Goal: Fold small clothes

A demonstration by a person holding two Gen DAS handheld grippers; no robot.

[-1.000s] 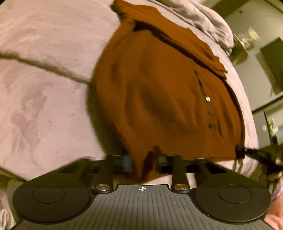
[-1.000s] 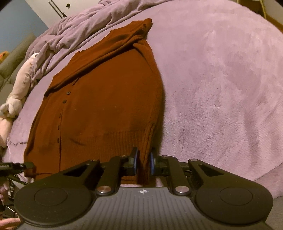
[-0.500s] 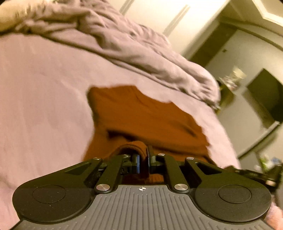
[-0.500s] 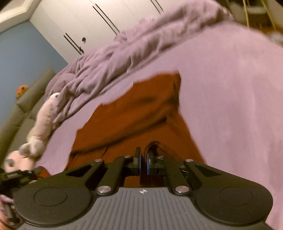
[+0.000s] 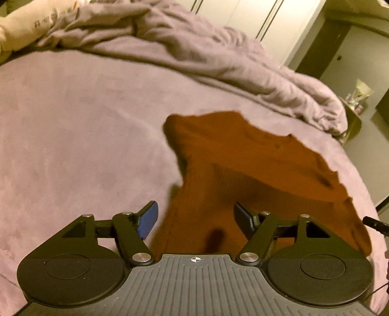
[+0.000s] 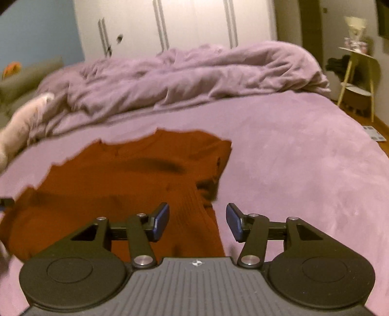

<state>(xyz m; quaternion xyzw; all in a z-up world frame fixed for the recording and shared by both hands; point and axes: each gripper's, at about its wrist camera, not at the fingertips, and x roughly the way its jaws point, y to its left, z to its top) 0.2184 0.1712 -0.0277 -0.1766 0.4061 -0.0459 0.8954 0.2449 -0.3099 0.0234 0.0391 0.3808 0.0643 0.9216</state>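
**Both claws spread over the folded sweater**

I see the rust-brown sweater (image 5: 255, 170) lying on the purple bedspread (image 5: 85, 145), its lower part doubled up over the upper part so the ribbed hem band sits nearest my cameras. In the left wrist view, my left gripper (image 5: 195, 218) hangs with its fingers wide apart, gripping nothing; the blue pads (image 5: 147, 222) stand clear of the cloth, one out over the bedspread and the other over the knit. The folded edge of the sweater runs between them, just beyond the tips.

From the right wrist view, my right gripper (image 6: 197, 221) is likewise spread, holding nothing. Its left pad (image 6: 161, 221) sits over the sweater's ribbed band, and its right pad is over bare bedspread, so the sweater's right edge passes between the two fingers. Whether either pad touches the fabric I cannot tell.

Further back, a rumpled purple duvet (image 6: 194, 77) is heaped across the bed. White wardrobe doors (image 6: 182, 21) stand behind it. A small yellow side table (image 6: 359, 80) stands off the bed's far right corner, and a pale plush toy (image 6: 22, 121) lies at the left edge.
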